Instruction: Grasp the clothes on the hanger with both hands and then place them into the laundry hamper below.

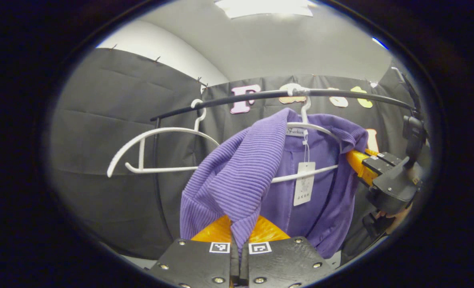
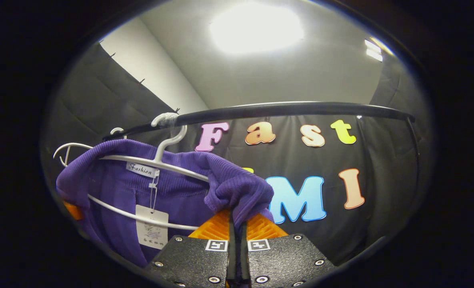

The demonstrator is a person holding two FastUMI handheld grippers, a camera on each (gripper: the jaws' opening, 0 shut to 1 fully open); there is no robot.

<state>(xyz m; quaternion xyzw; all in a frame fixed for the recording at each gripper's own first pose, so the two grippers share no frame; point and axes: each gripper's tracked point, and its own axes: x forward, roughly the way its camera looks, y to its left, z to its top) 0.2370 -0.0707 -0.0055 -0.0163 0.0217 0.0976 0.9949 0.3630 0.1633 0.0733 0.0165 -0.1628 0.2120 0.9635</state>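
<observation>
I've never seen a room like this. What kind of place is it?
Probably a small booth set up like a closet for practice. A black clothes rail crosses it, a purple sweater hangs on a white hanger, and black cloth walls hang all around.

Crowded at the rail [image 1: 261,96], open beneath the spare hanger [image 1: 157,152].
Hemmed in above by rail and by the hanger [image 2: 157,160] inside the purple top [image 1: 241,176]; free room left of the top, backed by cloth wall [image 1: 113,120].

Purple ribbed garment [image 1: 237,172] on a white hanger [image 1: 313,128], white tag [image 1: 304,184], black rail [image 1: 261,96].
</observation>
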